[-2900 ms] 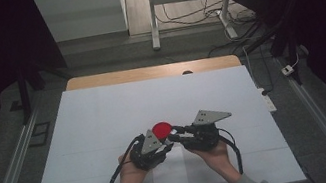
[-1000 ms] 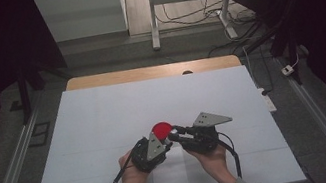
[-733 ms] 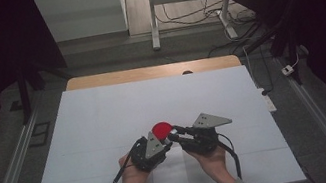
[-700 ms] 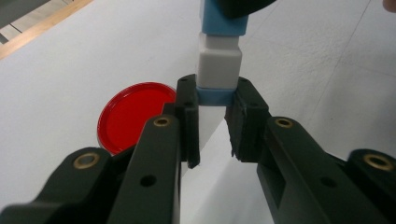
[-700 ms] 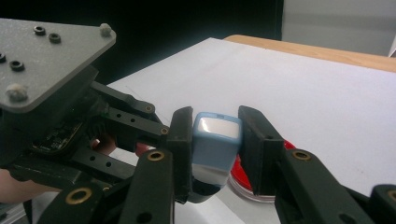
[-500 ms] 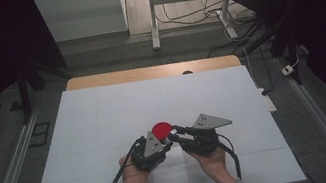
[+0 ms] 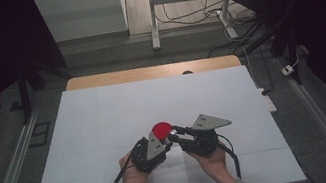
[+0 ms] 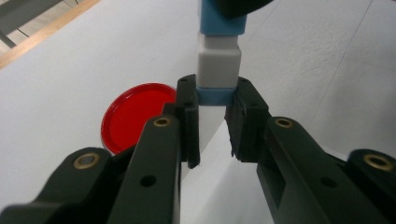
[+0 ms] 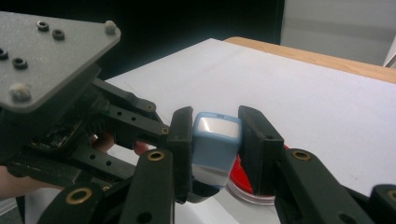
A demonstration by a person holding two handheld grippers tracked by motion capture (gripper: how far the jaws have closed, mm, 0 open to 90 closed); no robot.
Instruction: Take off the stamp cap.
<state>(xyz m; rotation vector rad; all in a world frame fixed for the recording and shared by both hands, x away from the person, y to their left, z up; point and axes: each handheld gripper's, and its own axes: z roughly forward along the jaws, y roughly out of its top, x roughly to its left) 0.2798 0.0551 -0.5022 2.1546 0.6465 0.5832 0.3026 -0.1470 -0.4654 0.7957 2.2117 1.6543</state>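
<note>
Left gripper (image 8: pixel 212 119) pinching one end of a blue-and-white block (image 8: pixel 218 60), right gripper (image 9: pixel 215 140) pinching its other end, block held just above a red lid (image 8: pixel 135 114) lying flat on the white table (image 7: pixel 104 117).

High view fixed above the near table (image 7: pixel 82 136) edge, looking forward and down, far off, left gripper view riding close along its own jaws toward the red disc (image 8: pixel 133 114), right gripper view likewise, both sharing the blue-and-white block (image 9: pixel 215 140)

place: lab | cues: white-covered table (image 7: pixel 103 112), floor cables (image 7: pixel 178 15), metal rails (image 7: pixel 7 169)
</note>
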